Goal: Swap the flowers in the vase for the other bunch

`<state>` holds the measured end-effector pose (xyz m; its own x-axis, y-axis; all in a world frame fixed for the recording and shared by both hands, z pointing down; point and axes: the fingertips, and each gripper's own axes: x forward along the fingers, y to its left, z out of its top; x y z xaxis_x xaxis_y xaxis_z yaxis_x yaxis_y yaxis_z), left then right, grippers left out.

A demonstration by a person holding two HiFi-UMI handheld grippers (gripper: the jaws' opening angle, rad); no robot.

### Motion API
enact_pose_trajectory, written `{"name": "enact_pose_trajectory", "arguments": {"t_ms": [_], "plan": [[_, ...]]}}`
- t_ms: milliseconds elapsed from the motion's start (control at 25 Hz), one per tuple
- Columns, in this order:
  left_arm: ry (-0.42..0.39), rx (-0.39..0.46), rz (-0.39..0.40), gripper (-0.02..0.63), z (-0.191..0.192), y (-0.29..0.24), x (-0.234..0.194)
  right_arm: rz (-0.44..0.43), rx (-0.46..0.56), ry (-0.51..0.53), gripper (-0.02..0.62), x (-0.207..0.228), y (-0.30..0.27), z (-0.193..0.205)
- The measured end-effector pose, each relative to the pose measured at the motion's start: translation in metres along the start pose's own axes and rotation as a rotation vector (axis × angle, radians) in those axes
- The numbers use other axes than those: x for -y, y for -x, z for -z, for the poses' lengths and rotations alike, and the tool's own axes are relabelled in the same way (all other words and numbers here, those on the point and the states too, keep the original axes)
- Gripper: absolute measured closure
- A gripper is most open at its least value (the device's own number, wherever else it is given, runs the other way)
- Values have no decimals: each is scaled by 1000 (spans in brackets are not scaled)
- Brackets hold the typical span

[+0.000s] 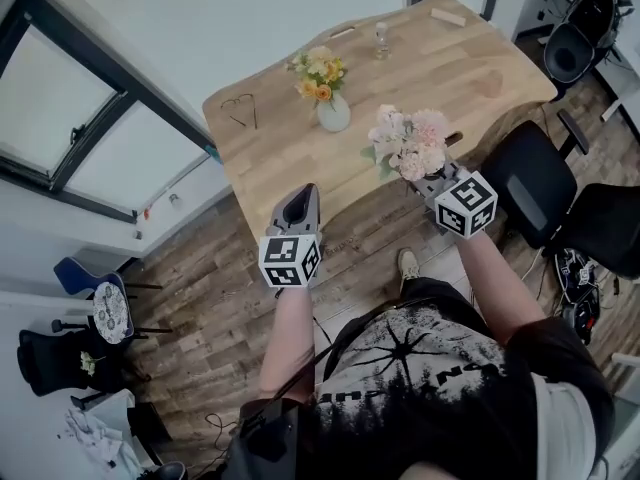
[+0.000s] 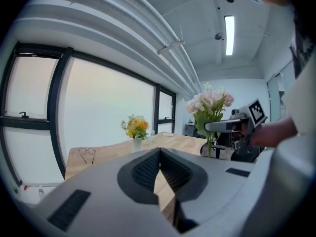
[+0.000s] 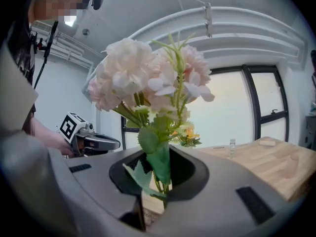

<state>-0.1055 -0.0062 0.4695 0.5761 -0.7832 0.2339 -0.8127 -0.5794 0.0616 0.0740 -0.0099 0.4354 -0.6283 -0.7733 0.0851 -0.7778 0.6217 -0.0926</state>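
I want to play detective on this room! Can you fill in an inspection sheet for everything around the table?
Surface: wooden table, mostly bare.
Job's things: white vase standing on the table, yellow flowers in it; pink bunch held upright over the table's near edge.
Clutter: glasses, small clear bottle, wooden block at the far edge.
Grippers: left gripper empty, fingers together; right gripper closed on the pink bunch's stems.
Cables: one dark cable by the person's left arm.
Surroundings: black chairs, big window, wood floor.
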Motion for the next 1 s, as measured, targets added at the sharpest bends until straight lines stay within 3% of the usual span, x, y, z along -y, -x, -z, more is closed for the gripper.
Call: {"name": "enact_pose_trajectory", "arguments": {"t_ms": [400, 600, 1000], "plan": [[49, -5, -90, 592, -17, -66, -21, -78, -9, 2, 532, 71, -39, -17], [35, 6, -130, 592, -28, -99, -27, -113, -1, -4, 532, 110, -56, -22], [71, 26, -232, 592, -36, -126, -51, -175, -2, -13, 532, 159, -87, -22]]}}
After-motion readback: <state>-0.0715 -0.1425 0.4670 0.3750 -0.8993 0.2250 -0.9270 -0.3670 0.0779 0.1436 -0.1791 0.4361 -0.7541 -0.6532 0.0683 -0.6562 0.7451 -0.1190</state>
